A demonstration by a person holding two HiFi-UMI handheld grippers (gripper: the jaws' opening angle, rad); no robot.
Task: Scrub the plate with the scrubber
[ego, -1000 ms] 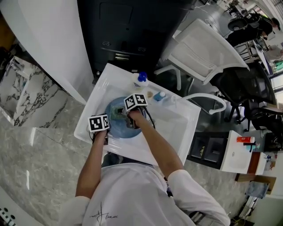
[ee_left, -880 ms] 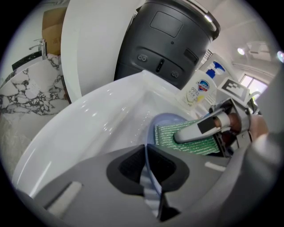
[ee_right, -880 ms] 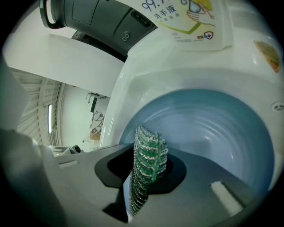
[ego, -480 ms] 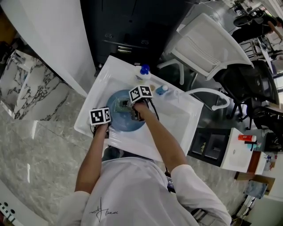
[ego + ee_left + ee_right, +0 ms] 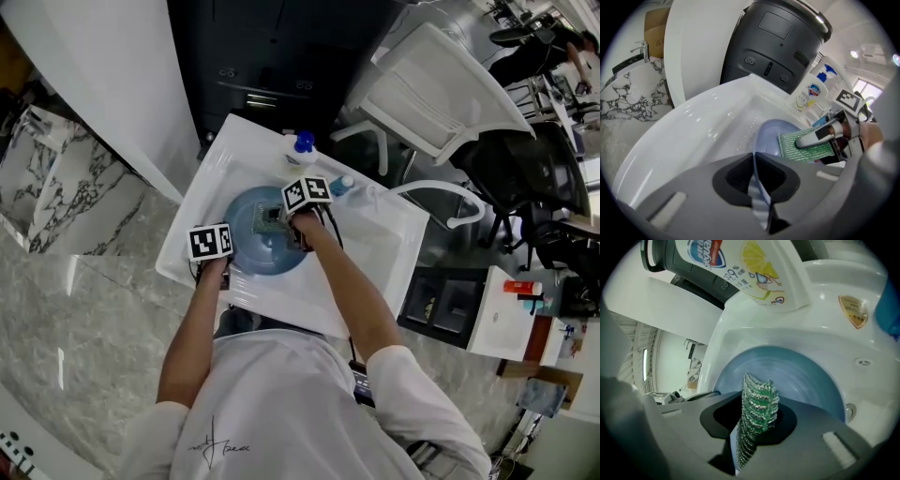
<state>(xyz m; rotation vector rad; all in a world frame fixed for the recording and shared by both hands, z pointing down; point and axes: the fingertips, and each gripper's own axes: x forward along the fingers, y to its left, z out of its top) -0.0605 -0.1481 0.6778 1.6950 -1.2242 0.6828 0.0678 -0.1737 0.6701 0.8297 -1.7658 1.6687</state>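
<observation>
While left gripper (image 5: 754, 180) fingers (image 5: 693, 201) pinch the pale-blue plate (image 5: 768, 136), right gripper (image 5: 753, 425) fingers (image 5: 813, 441) clamp the glittery green scrubber (image 5: 759, 397).

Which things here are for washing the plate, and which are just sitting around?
For the job: round blue plate, green sparkly scrubber, left gripper, right gripper, white sink.
Just lying about: white soap bottle with blue cap, white chair.

Round pale blue plate (image 5: 251, 239), lying in the white sink (image 5: 375, 251), green glittery scrubber (image 5: 759, 404), flat on the plate's far part.
</observation>
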